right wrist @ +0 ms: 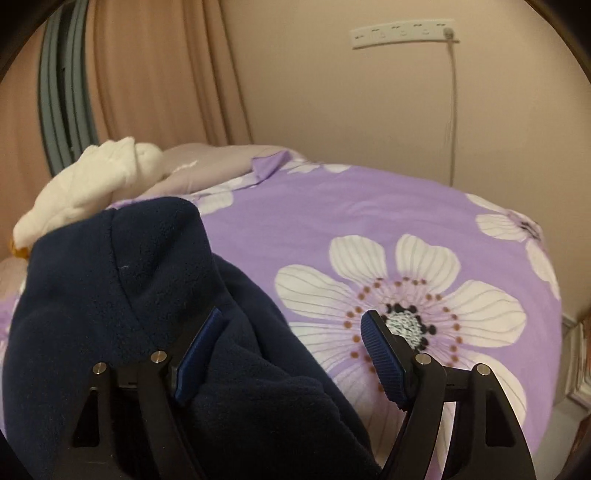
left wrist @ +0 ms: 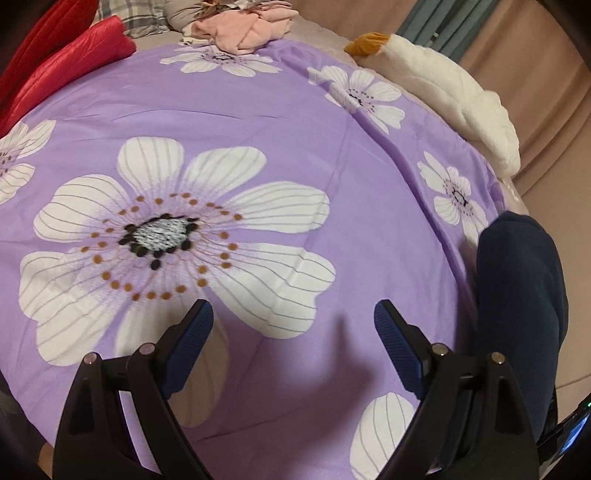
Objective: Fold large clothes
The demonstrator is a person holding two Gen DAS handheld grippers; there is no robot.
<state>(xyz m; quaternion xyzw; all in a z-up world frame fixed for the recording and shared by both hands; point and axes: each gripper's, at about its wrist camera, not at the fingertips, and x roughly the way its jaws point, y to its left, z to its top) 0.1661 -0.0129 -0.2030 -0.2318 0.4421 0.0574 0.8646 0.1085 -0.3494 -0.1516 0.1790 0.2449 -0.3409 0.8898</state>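
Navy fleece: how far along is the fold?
Done: nothing looks folded; the navy fleece lies bunched on the purple floral sheet. In hand: the right gripper straddles a fleece fold, jaws apart, not clamped. The left gripper hangs open above bare sheet. Left: grip, spread flat, fold. The pink clothes at the far end look unfolded too.

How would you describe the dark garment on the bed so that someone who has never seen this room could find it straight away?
Start from the purple bedspread with big white flowers. On the side nearest the white plush toy lies the navy fleece garment, bunched up in a heap. It is the only dark, fuzzy piece here; the other clothes, a pink pile and a red item, lie at the far end.
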